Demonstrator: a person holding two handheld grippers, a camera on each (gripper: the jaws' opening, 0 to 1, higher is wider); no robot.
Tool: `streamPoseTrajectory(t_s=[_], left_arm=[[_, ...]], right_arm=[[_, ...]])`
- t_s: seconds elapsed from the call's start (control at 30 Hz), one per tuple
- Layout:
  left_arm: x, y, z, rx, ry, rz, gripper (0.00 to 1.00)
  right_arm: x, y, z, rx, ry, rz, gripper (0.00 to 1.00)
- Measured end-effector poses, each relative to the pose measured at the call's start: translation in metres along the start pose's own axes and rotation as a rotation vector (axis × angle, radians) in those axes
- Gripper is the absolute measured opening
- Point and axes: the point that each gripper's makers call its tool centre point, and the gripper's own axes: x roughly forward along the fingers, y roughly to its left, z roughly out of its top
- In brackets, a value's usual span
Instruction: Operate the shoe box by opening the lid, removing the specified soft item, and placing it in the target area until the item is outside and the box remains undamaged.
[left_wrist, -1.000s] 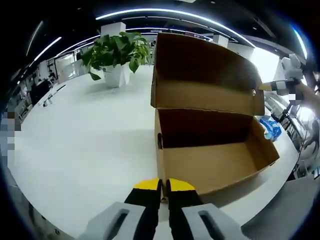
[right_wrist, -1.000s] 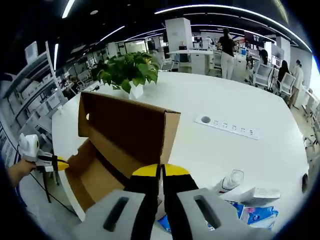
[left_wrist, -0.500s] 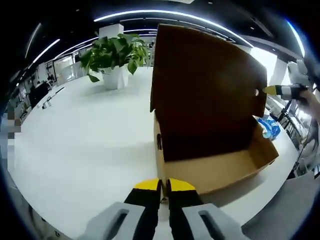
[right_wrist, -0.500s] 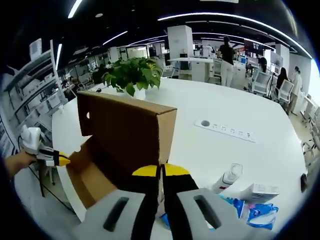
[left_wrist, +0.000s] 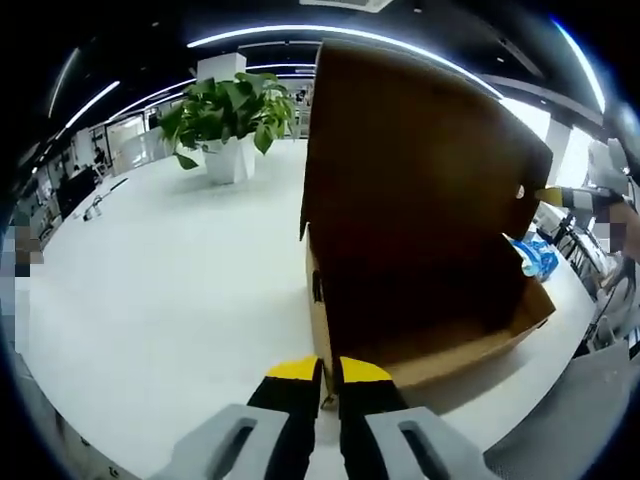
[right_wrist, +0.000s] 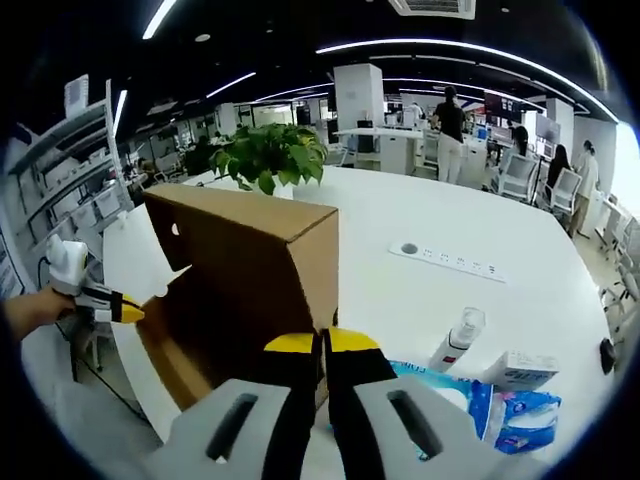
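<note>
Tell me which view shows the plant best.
The left gripper view: the plant stands whole, pot included, on the open table. In the right gripper view the plant sits behind the box, which hides its pot.

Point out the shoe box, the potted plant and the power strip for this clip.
shoe box (right_wrist: 250, 260): right gripper view, on the brown outer face of the raised lid.
potted plant (left_wrist: 228, 105): left gripper view, on the green leaves above the white pot.
power strip (right_wrist: 450, 263): right gripper view, on the middle of its white body.
</note>
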Motion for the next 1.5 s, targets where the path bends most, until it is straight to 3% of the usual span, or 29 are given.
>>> streamPoseTrajectory(t_s=[0.2,0.37,0.53,0.77,1.07,1.27,1.5], left_arm=[[-0.001,0.000,0.001,0.017,-0.011,0.002,0.07],[-0.004,0.003,0.001,0.032,-0.013,0.006,0.18],[-0.010,0.002,0.004,0.062,-0.015,0.004,0.19],[-0.020,-0.003,0.026,0.070,-0.067,-0.017,0.23],[-0.040,-0.015,0.064,0.161,-0.161,-0.041,0.30],[-0.048,-0.022,0.075,0.186,-0.189,-0.052,0.32],[-0.050,-0.027,0.070,0.223,-0.184,-0.071,0.32]], right_arm=[[-0.005,0.002,-0.004,0.034,-0.019,-0.002,0.01],[-0.008,0.005,-0.008,0.042,-0.025,-0.001,0.01],[-0.011,0.009,-0.013,0.029,-0.029,0.004,0.02],[-0.016,0.015,-0.019,-0.024,-0.051,0.014,0.03],[-0.024,0.024,-0.032,-0.064,-0.062,0.053,0.05],[-0.028,0.030,-0.044,-0.076,-0.057,0.075,0.06],[-0.031,0.037,-0.060,-0.079,-0.040,0.096,0.07]])
